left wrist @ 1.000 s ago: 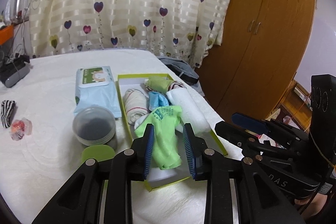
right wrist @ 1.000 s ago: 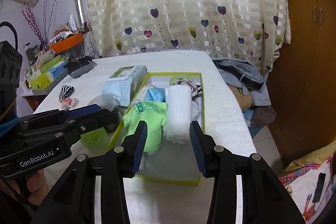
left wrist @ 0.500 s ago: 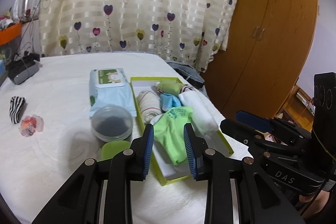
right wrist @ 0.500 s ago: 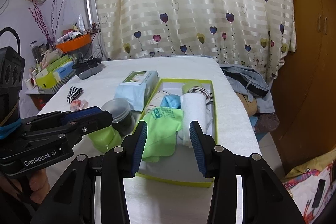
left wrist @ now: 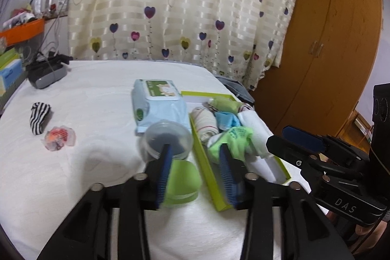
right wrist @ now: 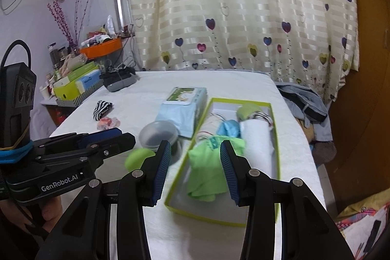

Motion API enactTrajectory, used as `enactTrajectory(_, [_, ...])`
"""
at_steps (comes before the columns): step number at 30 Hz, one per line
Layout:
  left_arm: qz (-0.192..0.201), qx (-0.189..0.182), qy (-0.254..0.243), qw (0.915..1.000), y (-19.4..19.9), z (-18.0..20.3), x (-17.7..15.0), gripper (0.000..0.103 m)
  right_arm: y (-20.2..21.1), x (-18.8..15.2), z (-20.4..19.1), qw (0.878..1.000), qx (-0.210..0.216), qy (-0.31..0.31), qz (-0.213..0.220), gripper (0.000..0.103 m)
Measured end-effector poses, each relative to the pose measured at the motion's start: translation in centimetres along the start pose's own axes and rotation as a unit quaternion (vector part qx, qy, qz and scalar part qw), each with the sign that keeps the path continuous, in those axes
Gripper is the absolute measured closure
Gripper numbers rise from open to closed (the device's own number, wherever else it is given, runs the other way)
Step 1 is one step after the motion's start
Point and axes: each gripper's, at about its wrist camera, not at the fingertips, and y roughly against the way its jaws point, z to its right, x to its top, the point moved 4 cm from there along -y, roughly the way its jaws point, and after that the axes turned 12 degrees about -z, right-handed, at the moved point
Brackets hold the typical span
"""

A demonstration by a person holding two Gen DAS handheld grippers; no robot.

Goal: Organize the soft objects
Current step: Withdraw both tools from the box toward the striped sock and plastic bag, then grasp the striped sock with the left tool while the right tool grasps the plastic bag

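Observation:
A lime-rimmed box point(left wrist: 204, 162) on the white bed holds several rolled socks and a loose green sock point(left wrist: 235, 140). My left gripper point(left wrist: 195, 158) hovers over the box's near left corner. Its jaws are opening and nothing is between them. A black-and-white striped sock point(left wrist: 39, 116) lies alone at the far left. In the right wrist view, my right gripper point(right wrist: 195, 158) stands open and empty above the near end of the box point(right wrist: 207, 217), just short of the green sock point(right wrist: 209, 167). The striped sock point(right wrist: 102, 109) and the left gripper point(right wrist: 119, 137) are at its left.
A wet-wipes pack point(left wrist: 158, 101), a clear round tub point(left wrist: 168, 140) and a green lid point(left wrist: 181, 179) sit left of the box. A small pink wrapped item point(left wrist: 58, 138) lies by the striped sock. A dark device point(left wrist: 46, 74) sits at the bed's back left, a wooden wardrobe point(left wrist: 329, 52) to the right.
Both grippers drew back from the box and swung left, bringing the striped sock further into view. The left jaws spread wider. The green sock stays in the box.

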Motion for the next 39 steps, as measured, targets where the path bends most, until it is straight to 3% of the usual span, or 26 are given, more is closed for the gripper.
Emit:
enactTrajectory(18, [0.008, 0.087, 0.081, 0.9929, 2.1, -10.8, -0.6, 0.061, -5.2, 2.8, -9.2, 0.993, 0.081, 0.079, -0.022, 0.059])
enactTrajectory(39, [-0.002, 0.148, 0.115, 0.9822, 3.0, -20.5, -0.4, 0.061, -12.6, 5.1, -16.7, 0.979, 0.145, 0.118, -0.080, 0.059])
